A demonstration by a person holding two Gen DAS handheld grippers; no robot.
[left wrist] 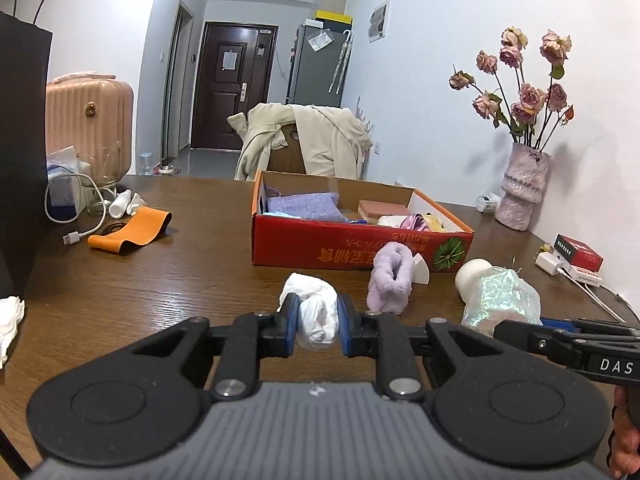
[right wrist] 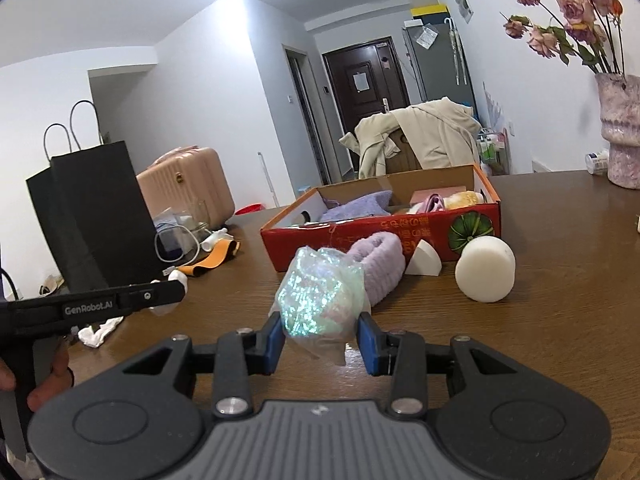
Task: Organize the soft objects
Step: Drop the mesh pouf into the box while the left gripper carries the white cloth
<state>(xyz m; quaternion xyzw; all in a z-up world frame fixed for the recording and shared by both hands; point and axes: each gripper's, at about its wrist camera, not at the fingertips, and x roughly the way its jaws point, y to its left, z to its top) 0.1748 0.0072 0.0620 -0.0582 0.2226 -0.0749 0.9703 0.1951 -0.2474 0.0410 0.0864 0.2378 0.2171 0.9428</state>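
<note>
My left gripper is shut on a white crumpled cloth low over the table. My right gripper is shut on an iridescent wrapped bundle, which also shows in the left wrist view. A red cardboard box stands ahead with a lilac cloth and other soft items inside. A purple fluffy band lies in front of the box, beside a white cone piece and a white foam cylinder.
An orange strap, a white cable and a glass jar lie at the left. A black paper bag stands far left. A vase of dried roses and a small red box are at the right. More white cloth lies at the left edge.
</note>
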